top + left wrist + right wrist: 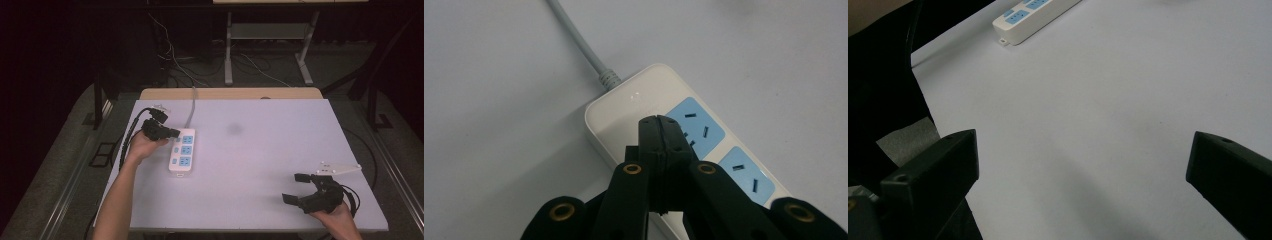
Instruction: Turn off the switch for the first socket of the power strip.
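Note:
A white power strip (182,150) with three blue sockets lies on the left part of the white table (260,150), its grey cable (191,107) running off toward the back. My left gripper (172,133) is shut with nothing between its jaws, its tips over the cable end of the strip. In the left gripper view the closed tips (659,125) stand above the white end of the strip (619,107), beside the first blue socket (696,125); whether they touch it I cannot tell. My right gripper (295,187) rests open near the front right corner, empty. From the right gripper (1083,150) the strip (1033,15) lies far off.
A wooden edge (230,93) borders the table's back. Beyond it, a stand's legs (228,50) and loose cables (175,65) lie on the dark floor. The left gripper's black cable (127,137) hangs off the table's left side.

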{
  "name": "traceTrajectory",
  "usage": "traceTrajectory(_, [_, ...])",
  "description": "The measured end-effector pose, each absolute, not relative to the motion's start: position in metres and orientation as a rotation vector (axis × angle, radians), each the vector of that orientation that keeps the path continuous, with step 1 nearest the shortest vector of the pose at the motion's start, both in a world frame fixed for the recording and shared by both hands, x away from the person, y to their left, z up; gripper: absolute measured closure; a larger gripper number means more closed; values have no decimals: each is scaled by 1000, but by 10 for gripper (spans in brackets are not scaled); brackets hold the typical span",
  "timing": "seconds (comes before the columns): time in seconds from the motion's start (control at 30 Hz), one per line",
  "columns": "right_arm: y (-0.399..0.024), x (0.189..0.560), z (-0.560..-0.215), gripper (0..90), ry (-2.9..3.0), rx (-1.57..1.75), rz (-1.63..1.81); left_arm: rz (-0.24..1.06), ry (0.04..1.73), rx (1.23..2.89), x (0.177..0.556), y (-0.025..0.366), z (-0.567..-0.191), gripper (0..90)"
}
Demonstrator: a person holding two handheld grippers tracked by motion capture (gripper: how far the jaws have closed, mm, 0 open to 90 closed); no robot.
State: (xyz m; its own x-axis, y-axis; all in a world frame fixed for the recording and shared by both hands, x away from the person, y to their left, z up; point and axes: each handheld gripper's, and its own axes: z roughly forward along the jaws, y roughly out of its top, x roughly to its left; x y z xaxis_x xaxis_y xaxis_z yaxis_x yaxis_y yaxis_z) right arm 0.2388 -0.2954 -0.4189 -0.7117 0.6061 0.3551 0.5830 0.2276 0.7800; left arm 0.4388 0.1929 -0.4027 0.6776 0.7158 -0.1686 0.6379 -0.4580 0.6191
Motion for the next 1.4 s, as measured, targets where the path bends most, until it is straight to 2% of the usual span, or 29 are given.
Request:
traceTrajectory(0.63, [-297,238,-418,3,2439,1179,1536,195,1080,2224,435,185,-411,897])
traceTrajectory(0.83, [-299,236,-418,2,2433,1180,1541,150,1121,2147,435,191,-416,899])
traceTrajectory(1.07, [-306,236,-417,2,2409,1202,1545,197,1141,2133,434,189,-417,897])
traceTrajectory(1.4, [-305,237,-417,2,2411,1202,1539,196,1156,2119,433,188,-414,897])
